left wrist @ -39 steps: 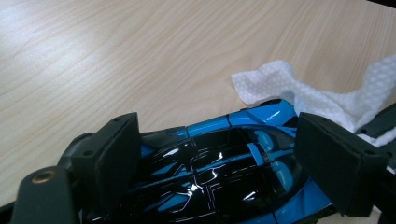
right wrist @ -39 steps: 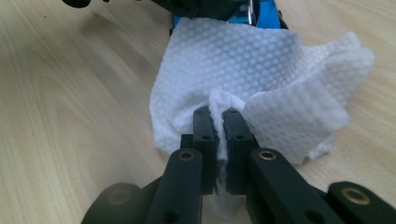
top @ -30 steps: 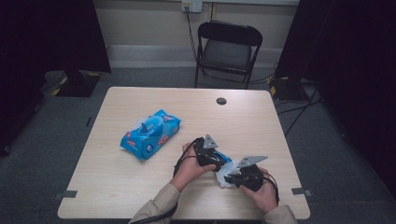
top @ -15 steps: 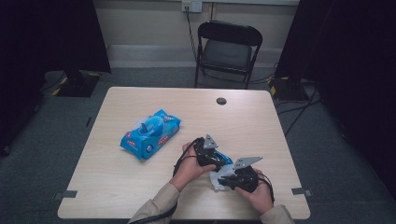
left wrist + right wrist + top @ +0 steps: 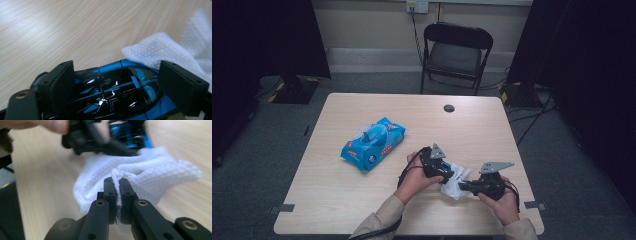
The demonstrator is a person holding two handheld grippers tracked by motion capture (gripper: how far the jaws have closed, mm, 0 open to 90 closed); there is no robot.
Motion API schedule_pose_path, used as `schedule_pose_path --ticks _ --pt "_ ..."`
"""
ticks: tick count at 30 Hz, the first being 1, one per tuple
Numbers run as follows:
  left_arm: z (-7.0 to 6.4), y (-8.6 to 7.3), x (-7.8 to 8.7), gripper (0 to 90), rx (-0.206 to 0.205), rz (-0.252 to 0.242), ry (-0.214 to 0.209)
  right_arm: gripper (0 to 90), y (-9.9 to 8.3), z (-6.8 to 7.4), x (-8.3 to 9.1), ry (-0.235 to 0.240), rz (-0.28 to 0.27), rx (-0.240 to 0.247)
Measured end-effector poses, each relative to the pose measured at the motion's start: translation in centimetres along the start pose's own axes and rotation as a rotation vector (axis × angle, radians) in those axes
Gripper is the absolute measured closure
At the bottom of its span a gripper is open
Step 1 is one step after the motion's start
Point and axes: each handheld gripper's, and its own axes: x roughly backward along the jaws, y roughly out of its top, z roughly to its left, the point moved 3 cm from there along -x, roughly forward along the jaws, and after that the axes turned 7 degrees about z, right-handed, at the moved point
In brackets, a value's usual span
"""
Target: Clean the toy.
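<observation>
Slippage is the main risk, and it begins at the left of the high view's lower middle, where the left tongs (image 5: 447, 172) grip a glossy blue and black toy car (image 5: 117, 93). In the left gripper view the car fills the bottom centre of the frame, its shiny roof lying between the two black pads, which stand on either flank of it; they look to be pressing on its sides, though the contact itself is partly hidden. A smooth, rounded shell held that way could, I judge, squirt out or twist if the wipe drags hard against it.

Just right of the car, at the right edge of that same frame, the white wipe (image 5: 172, 51) lies touching the car's far end. In the right gripper view the wipe spreads across the middle of the frame, and the right tongs (image 5: 116, 182) are clenched on a pinched fold of it at bottom centre, with the car and the other tongs blurred at the top of the frame. Only a narrow ridge of cloth is caught, so a strong pull might tear it free or bunch it up uselessly.

Farther off, at the centre left of the high view, the blue wipes pack (image 5: 373, 143) sits on the table (image 5: 337, 200), well apart from both tongs.
</observation>
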Motion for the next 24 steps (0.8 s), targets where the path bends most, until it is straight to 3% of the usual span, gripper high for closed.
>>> schedule_pose_path --ticks 5,9,12,19,24 --pt "0.0 0.0 0.0 14.0 -0.001 0.002 0.000 86.8 -0.4 -1.9 1.8 -0.071 -0.058 -0.060" --pt "0.0 0.0 0.0 13.8 -0.001 0.009 0.001 86.9 -0.8 -3.4 2.8 -0.165 -0.095 -0.113" --pt "0.0 0.1 0.0 13.6 -0.004 0.008 0.002 86.9 -1.3 -4.4 3.1 -0.236 -0.087 -0.144" --pt "0.0 0.1 0.0 12.9 -0.009 0.010 0.001 86.8 -1.6 -5.5 1.6 -0.289 -0.069 -0.199" --pt "-0.1 0.1 -0.1 11.6 -0.014 0.012 0.003 86.8 -1.3 -5.0 -0.7 -0.272 -0.013 -0.165"
